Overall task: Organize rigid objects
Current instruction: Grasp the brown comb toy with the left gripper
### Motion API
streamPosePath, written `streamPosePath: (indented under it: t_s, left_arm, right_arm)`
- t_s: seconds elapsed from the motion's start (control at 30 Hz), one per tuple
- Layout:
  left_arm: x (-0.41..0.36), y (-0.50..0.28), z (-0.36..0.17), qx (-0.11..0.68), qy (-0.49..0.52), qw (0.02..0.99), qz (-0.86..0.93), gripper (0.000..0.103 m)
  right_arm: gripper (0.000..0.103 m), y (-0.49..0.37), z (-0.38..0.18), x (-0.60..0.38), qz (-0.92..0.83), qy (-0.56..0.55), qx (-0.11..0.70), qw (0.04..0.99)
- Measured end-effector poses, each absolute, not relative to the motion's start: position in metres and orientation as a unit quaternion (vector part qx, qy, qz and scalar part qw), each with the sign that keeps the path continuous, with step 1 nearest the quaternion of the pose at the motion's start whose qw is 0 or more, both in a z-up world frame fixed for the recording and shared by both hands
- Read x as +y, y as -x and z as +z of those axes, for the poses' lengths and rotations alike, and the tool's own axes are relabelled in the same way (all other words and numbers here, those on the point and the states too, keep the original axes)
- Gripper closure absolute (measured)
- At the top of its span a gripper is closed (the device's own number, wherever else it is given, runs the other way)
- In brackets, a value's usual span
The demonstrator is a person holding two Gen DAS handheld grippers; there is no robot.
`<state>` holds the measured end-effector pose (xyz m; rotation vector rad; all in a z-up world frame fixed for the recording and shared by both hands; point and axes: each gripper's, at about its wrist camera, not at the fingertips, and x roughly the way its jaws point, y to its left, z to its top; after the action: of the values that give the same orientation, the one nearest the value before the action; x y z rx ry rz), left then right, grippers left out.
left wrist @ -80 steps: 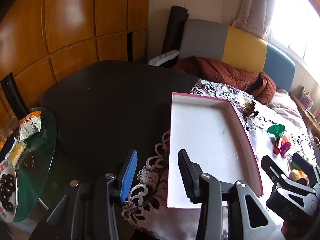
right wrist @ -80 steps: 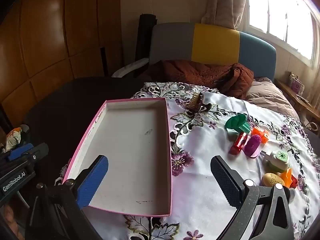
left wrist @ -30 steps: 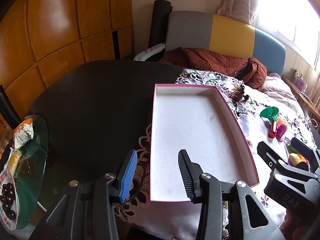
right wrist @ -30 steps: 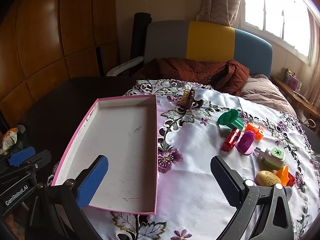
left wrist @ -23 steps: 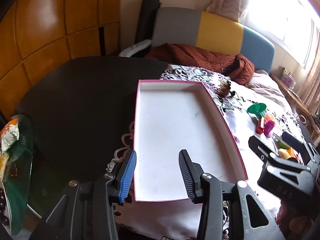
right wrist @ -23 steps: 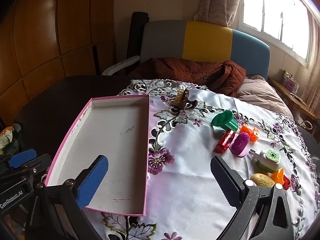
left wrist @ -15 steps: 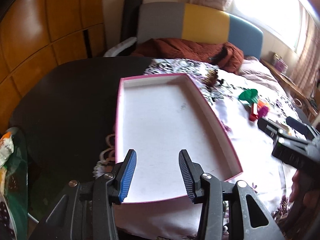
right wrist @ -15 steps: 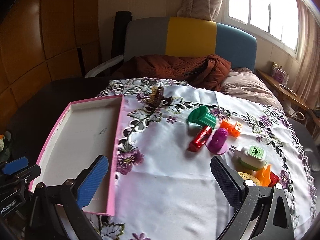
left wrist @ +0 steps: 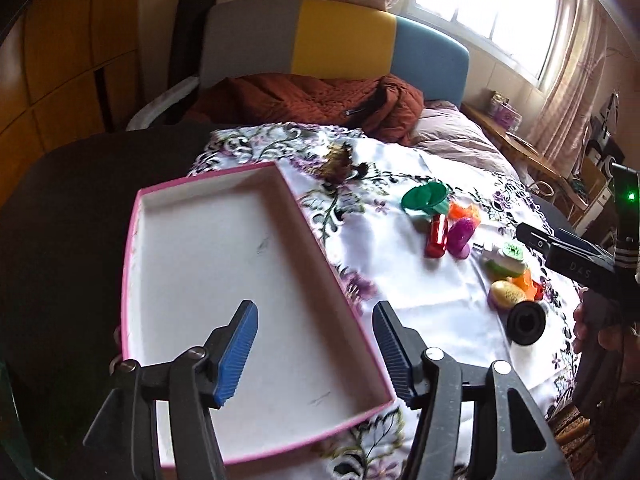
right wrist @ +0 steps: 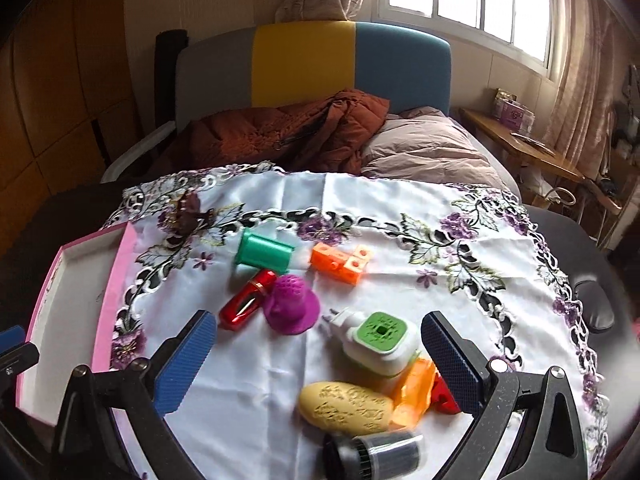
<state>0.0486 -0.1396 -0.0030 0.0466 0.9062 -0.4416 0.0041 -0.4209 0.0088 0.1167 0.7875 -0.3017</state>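
Observation:
A shallow pink-rimmed white tray (left wrist: 136, 216) lies empty at the left of the flowered tablecloth (right wrist: 400, 264); its edge also shows in the right wrist view (right wrist: 120, 264). My left gripper (left wrist: 314, 346) is open and empty above the tray's near end. My right gripper (right wrist: 318, 360) is open and empty above a cluster of small objects: a green spool (right wrist: 264, 254), an orange block (right wrist: 340, 262), a red tube (right wrist: 248, 300), a purple piece (right wrist: 292, 304), a white and green plug (right wrist: 378, 340), a yellow oval (right wrist: 346, 402) and a black cylinder (right wrist: 374, 454).
A brown hair clip (right wrist: 186, 210) lies near the tray's far corner. A rust-red jacket (right wrist: 280, 136) and a pillow (right wrist: 428, 152) lie on the bed beyond the table. The dark table (left wrist: 68, 208) extends to the left of the tray.
Both grippers have swung to the right. The right gripper has moved from facing the tray to hovering over the cluster of small objects. Both stay open and empty.

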Motion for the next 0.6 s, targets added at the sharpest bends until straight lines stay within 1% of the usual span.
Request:
streamPosePath:
  t_s: [0.2,0.27,0.37,0.5,0.6]
  left_arm:
    - [-0.17,-0.097,-0.005,0.47,0.0,0.852,-0.231,0.043]
    - [-0.18,-0.111,-0.006,0.477,0.001,0.847,-0.234,0.043]
    - [-0.198,-0.137,-0.007,0.473,-0.02,0.85,-0.229,0.043]
    - [-0.22,-0.177,-0.014,0.483,-0.015,0.843,-0.234,0.043]
    - [-0.238,-0.203,-0.019,0.481,-0.03,0.846,-0.229,0.042]
  right_arm:
    - [0.0,-0.003,-0.004,-0.459,-0.148,-0.099,0.373,0.911]
    - [0.0,-0.005,-0.008,-0.463,-0.141,-0.116,0.381,0.906]
    - [0.0,-0.004,-0.005,-0.465,-0.136,-0.125,0.369,0.911]
    - [0.0,-0.003,-0.002,-0.469,-0.133,-0.142,0.362,0.912]
    - [0.0,-0.004,-0.001,-0.47,-0.135,-0.141,0.36,0.912]
